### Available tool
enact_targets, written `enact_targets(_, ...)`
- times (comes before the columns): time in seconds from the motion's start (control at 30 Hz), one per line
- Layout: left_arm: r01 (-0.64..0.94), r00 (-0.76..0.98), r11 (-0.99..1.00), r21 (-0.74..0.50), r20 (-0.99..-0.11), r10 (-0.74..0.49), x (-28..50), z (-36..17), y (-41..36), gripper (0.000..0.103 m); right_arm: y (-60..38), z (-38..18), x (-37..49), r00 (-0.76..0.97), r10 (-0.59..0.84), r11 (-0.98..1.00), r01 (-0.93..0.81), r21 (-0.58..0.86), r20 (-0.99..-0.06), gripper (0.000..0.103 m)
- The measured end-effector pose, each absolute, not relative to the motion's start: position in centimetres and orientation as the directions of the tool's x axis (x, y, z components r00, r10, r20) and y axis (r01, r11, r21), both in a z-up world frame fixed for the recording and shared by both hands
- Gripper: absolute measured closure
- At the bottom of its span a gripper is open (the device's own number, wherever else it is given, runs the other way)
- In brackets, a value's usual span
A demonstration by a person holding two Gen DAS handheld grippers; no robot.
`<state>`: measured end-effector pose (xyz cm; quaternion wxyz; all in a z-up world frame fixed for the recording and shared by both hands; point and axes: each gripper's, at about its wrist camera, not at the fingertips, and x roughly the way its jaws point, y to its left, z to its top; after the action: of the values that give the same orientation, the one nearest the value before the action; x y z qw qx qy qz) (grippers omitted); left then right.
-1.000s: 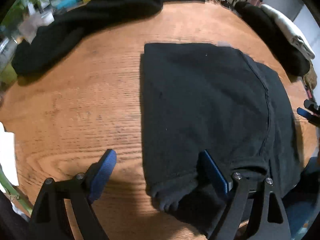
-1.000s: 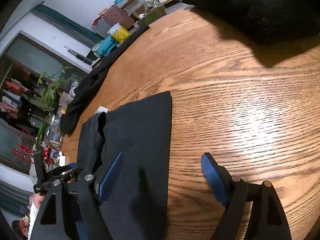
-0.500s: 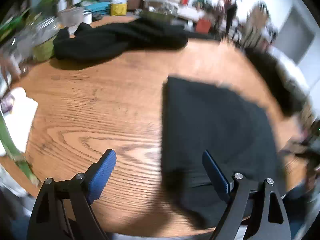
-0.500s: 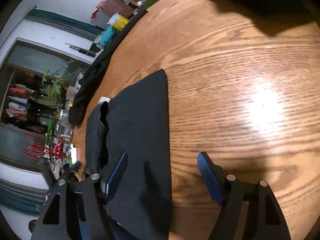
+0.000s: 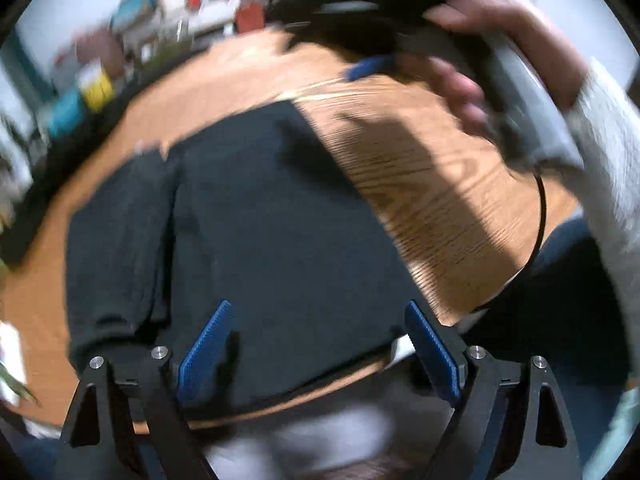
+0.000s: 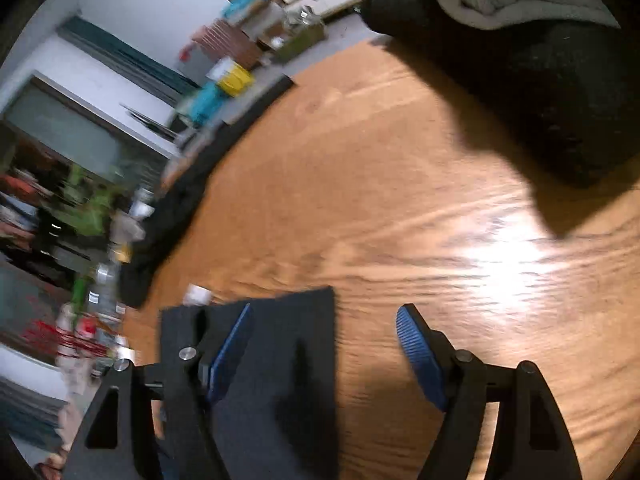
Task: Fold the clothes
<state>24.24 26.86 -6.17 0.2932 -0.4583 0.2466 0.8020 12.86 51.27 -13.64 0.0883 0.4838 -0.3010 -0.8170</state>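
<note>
both grippers tilt down over the folded black garment, left gripper and right gripper spread, grasping nothing. only the left view shows the person's hand.

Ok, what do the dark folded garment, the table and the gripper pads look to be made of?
Dark folded garment: soft matte knit, probably cotton jersey; it lies limp with stitched seams. Table: wood or wood veneer, visible oak-like grain, glossy sheen under the light. Finger pads: blue, ridged texture, likely rubber or plastic.
</note>
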Motion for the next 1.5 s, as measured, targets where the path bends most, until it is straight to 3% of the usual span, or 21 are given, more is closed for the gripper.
enact_targets(0.13,-0.681,-0.584,-0.631,0.370,-0.795,0.163,26.3,-7.4,29.5,0.015,51.0,-13.6,13.4,-0.485,-0.476,-0.825,-0.043,0.564,-0.733,0.024)
enact_targets(0.2,-0.649,-0.647,-0.628,0.430,-0.746,0.158,26.7,-8.0,29.7,0.015,51.4,-13.0,14.0,-0.490,-0.490,-0.826,-0.006,0.564,-0.722,0.024)
enact_targets(0.5,-0.560,-0.730,-0.700,0.443,-0.663,0.164,26.0,-8.7,27.4,0.014,54.1,-12.1,15.7,-0.498,-0.542,-0.795,0.044,0.605,-0.677,0.022)
enact_targets(0.67,-0.608,-0.647,-0.736,0.299,-0.724,0.241,24.8,-8.2,26.1,0.015,54.6,-12.3,16.1,-0.486,-0.555,-0.787,0.045,0.615,-0.675,0.021)
enact_targets(0.73,-0.609,-0.662,-0.735,0.297,-0.701,0.266,25.8,-7.4,26.2,0.015,54.7,-12.3,16.2,-0.486,-0.557,-0.787,0.050,0.614,-0.674,0.021)
enact_targets(1.0,-0.650,-0.613,-0.690,0.319,-0.756,0.229,26.8,-9.9,27.2,0.016,55.4,-12.5,17.1,-0.491,-0.542,-0.794,0.035,0.607,-0.681,0.020)
enact_targets(1.13,-0.692,-0.577,-0.683,0.234,-0.748,0.328,26.8,-7.7,26.5,0.016,55.5,-12.4,17.1,-0.498,-0.532,-0.798,0.024,0.602,-0.685,0.020)
enact_targets(1.23,-0.613,-0.663,-0.727,0.311,-0.703,0.258,25.6,-7.1,26.3,0.016,55.4,-12.5,17.1,-0.499,-0.525,-0.801,0.017,0.598,-0.690,0.020)
enact_targets(1.37,-0.594,-0.613,-0.731,0.337,-0.778,0.140,23.2,-9.9,26.8,0.015,55.1,-12.7,17.0,-0.496,-0.515,-0.809,0.012,0.588,-0.699,0.020)
enact_targets(1.5,-0.621,-0.619,-0.689,0.374,-0.773,0.138,23.8,-9.4,27.0,0.015,55.0,-13.4,16.6,-0.475,-0.518,-0.810,0.006,0.587,-0.711,0.020)
